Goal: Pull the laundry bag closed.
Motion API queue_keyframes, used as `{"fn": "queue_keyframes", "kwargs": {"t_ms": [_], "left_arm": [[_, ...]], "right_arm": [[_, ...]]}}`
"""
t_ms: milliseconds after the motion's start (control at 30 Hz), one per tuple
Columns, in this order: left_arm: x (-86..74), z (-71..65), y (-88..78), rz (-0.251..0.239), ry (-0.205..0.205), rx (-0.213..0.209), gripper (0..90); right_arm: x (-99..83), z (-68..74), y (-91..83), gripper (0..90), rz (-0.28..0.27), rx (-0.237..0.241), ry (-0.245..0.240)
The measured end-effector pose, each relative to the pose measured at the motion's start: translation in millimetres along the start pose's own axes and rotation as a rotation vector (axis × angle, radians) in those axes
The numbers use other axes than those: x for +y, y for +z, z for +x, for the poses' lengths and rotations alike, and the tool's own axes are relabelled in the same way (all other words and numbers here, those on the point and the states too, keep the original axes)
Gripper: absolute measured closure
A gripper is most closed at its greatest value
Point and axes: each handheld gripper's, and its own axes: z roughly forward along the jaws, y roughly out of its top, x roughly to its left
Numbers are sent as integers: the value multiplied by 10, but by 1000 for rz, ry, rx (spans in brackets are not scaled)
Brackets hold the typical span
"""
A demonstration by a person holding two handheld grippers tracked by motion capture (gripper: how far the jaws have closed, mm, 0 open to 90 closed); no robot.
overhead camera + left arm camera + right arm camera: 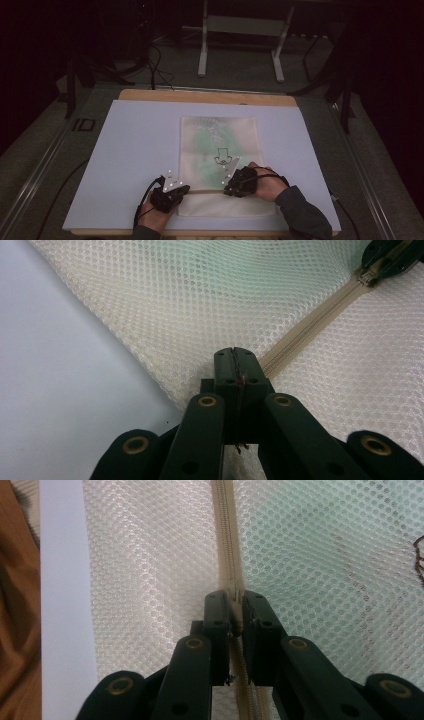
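Mesh bag flat on desk, zipper work underway.
Left gripper fingers clamp bag's corner at zipper end; right gripper fingers pinch zipper pull. Remaining travel unclear.

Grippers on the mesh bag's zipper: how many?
2. Left gripper is shut at the zipper's left end; right gripper is shut on the slider partway along the mesh bag.

A pale lavender mat covered most of the wooden worktop — bare wood showed along the far edge. Beyond it, on the grey floor, stood a white frame's legs — dark cables trailed at far left.
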Motion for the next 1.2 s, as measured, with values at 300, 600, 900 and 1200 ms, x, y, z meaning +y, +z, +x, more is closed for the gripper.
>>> {"fn": "queue_keyframes", "kwargs": {"t_ms": [300, 600, 900, 1200], "left_arm": [[0, 1, 0, 0, -1, -1, 892], [-1, 2, -1, 0, -1, -1, 892], [-2, 3, 0, -2, -4, -3, 892], [-3, 2, 0, -3, -4, -2, 892]], "right_arm": [[-32, -2, -24, 822, 5, -8, 0], [-92, -2, -50, 822, 4, -7, 9], [-160, -4, -69, 822, 4, -15, 16], [-204, -5, -101, 823, 2, -23, 17]]}}
